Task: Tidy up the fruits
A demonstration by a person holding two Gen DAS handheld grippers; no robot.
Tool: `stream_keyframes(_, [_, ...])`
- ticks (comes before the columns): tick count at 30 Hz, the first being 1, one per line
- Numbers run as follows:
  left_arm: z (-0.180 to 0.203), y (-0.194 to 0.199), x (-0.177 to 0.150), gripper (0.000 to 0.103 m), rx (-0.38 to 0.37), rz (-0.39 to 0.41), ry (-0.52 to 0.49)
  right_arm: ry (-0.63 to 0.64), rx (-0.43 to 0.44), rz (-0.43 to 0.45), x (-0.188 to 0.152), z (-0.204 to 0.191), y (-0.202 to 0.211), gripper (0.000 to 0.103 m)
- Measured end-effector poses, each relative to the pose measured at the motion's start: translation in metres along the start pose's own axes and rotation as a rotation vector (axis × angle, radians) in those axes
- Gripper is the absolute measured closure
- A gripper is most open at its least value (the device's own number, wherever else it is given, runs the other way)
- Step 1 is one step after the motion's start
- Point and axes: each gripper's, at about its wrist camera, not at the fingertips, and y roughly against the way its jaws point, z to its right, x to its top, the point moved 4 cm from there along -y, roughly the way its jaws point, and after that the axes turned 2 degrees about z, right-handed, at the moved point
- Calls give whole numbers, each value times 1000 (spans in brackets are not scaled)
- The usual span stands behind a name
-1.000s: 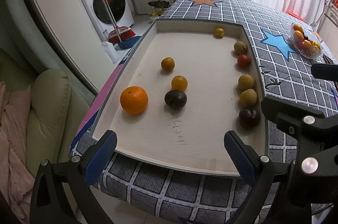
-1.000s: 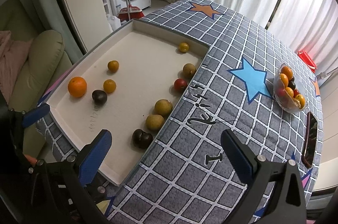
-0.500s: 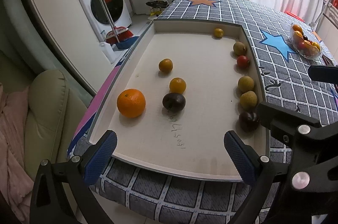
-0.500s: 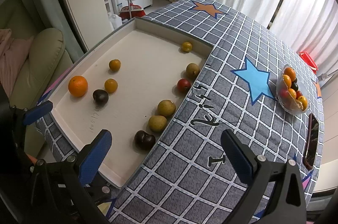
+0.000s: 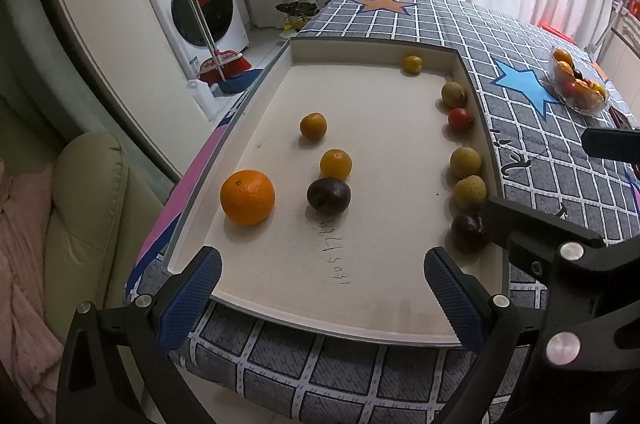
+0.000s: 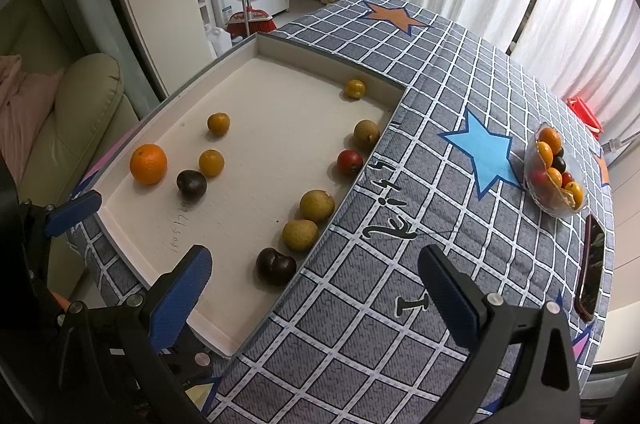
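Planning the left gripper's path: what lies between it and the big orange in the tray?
Only the tray's near rim and bare tray floor lie between the left gripper and the big orange, as the left wrist view shows.

We are counting in the tray (image 5: 280,312) | large orange (image 5: 247,197): 1 | small oranges (image 5: 335,164): 3 | dark plums (image 5: 328,195): 2 | tan fruits (image 5: 465,162): 3 | red fruit (image 5: 459,119): 1

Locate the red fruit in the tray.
The red fruit lies against the white tray's right wall in both views, between a brown fruit beyond it and another nearer.
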Motion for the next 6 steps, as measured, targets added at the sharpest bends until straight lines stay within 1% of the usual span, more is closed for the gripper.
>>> stream_keyframes(6, [-3,1,0,1,0,21,4,-1,1,-1,0,-1,0,0])
